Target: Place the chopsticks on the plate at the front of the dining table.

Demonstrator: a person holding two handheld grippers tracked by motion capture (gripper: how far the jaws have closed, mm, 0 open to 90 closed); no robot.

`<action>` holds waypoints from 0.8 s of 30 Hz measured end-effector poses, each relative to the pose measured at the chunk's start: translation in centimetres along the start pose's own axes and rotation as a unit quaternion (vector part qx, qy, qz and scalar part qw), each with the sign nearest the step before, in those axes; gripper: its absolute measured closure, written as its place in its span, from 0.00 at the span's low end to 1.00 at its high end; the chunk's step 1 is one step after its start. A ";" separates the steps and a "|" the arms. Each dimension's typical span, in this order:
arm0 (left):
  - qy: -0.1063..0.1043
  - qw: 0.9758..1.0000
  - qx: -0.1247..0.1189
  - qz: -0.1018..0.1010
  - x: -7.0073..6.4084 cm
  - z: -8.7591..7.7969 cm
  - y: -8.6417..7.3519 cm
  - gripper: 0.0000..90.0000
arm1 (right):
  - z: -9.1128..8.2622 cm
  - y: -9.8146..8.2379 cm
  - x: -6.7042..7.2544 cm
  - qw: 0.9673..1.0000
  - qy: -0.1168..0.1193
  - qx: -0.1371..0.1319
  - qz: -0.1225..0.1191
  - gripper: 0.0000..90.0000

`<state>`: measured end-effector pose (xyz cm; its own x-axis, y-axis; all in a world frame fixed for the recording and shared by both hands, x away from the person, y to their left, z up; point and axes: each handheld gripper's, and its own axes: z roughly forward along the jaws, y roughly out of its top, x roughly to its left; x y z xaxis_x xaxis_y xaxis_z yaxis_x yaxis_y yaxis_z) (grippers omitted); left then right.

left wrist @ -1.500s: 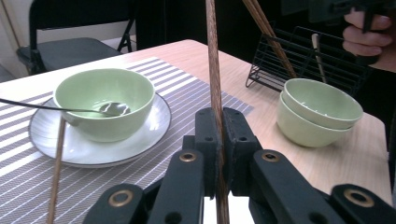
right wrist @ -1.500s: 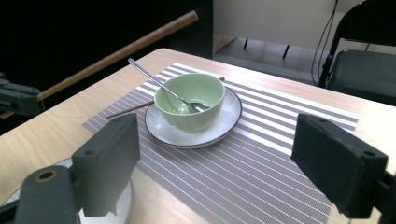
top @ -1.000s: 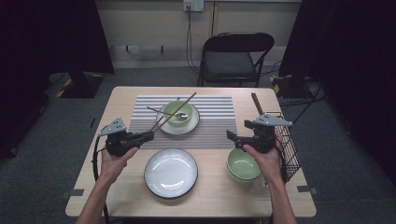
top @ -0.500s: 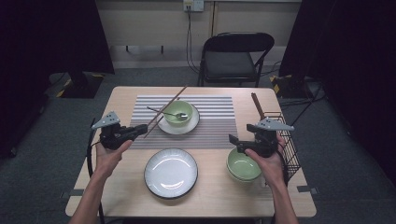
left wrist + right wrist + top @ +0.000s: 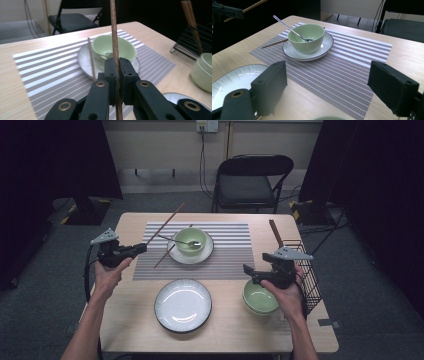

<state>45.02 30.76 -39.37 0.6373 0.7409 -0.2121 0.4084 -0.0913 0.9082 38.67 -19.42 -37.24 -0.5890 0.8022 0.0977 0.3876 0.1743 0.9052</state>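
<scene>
Ahead of me a grey-and-white striped placemat (image 5: 220, 251) covers the light wooden table (image 5: 125, 320). Nearer me lies a wide empty grey plate with a dark rim (image 5: 183, 305); a black folding chair (image 5: 250, 182) stands beyond the far edge, a black wire basket (image 5: 306, 275) at my right

Left gripper (image 5: 141, 248) lifts one chopstick (image 5: 169, 222) off the left side of the table (image 5: 130, 320).
Chopstick slants up toward the far edge; a second chopstick (image 5: 164, 256) lies on the striped mat (image 5: 230, 255) against the saucer (image 5: 205, 255) under the green bowl (image 5: 190, 239) with a spoon (image 5: 172, 240). Right gripper (image 5: 248, 273) hovers above a second green bowl (image 5: 260, 297), next to the wire rack (image 5: 307, 275). Plate (image 5: 183, 305) sits near front.
</scene>
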 end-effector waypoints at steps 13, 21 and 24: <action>0.037 0.998 0.046 -0.028 3.5 2.1 -1.6 0.95 | -0.2 0.2 0.2 1.000 0.001 -0.004 -0.004 0.17; 0.036 0.996 0.068 -0.034 3.8 4.0 -2.5 0.95 | -0.5 0.3 0.2 1.000 0.001 -0.007 -0.004 0.17; 0.036 0.996 0.076 -0.029 3.7 4.8 -2.7 0.95 | -0.6 0.3 0.1 1.000 0.001 -0.009 -0.003 0.17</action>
<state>49.36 30.57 -44.33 0.5636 0.7930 -0.2311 0.5413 -0.1432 0.8286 38.31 -19.63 -36.73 -0.5932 0.7997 0.0929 0.3704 0.1687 0.9134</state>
